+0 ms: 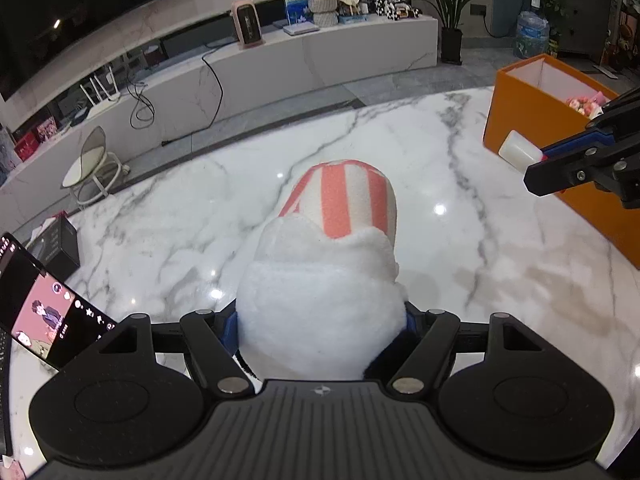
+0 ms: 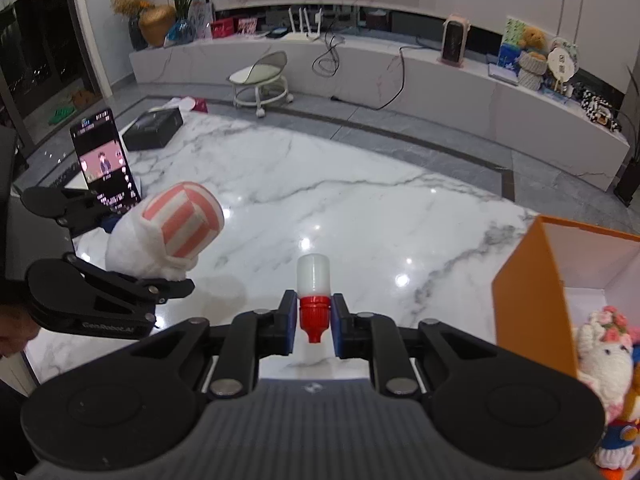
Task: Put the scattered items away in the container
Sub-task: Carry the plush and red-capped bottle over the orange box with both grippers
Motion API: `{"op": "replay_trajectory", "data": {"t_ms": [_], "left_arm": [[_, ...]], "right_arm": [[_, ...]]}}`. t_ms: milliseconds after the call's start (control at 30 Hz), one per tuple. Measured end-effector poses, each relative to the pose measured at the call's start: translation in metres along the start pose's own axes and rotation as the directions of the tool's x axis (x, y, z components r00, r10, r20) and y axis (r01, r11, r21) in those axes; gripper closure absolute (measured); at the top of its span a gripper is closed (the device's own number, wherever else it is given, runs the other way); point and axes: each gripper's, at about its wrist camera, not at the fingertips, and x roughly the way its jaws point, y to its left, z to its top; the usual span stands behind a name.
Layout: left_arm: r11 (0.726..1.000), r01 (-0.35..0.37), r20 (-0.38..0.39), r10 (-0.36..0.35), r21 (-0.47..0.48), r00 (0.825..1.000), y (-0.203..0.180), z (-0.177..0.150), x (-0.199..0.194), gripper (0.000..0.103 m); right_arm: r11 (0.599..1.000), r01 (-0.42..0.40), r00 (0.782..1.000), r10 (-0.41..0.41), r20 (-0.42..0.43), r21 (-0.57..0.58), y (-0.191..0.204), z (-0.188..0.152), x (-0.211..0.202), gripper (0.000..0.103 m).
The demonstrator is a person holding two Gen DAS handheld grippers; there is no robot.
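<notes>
My left gripper (image 1: 320, 336) is shut on a white plush toy with a pink-and-white striped end (image 1: 340, 232), held above the marble table (image 1: 180, 216). It also shows in the right wrist view (image 2: 168, 236) at the left. My right gripper (image 2: 314, 320) is shut on the red cap of a small white bottle (image 2: 313, 276), held above the table; the bottle also shows in the left wrist view (image 1: 518, 148) at the right. The orange box (image 1: 532, 120) stands at the table's right and holds plush toys (image 2: 604, 360).
A phone with a lit screen (image 2: 106, 160) stands at the table's left, next to a black box (image 2: 154, 130). Beyond the table are a low white TV bench (image 2: 400, 80) and a small white stool (image 2: 262, 80).
</notes>
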Motion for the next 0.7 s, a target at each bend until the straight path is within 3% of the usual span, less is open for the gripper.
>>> {"op": "replay_trajectory", "data": {"t_ms": [700], "left_arm": [[0.994, -0.004, 0.044, -0.001, 0.11, 0.999, -0.082, 0.045, -0.023, 0.02]], "right_arm": [[0.997, -0.005, 0.997, -0.001, 0.082, 0.074, -0.036, -0.018, -0.052, 0.084]]}}
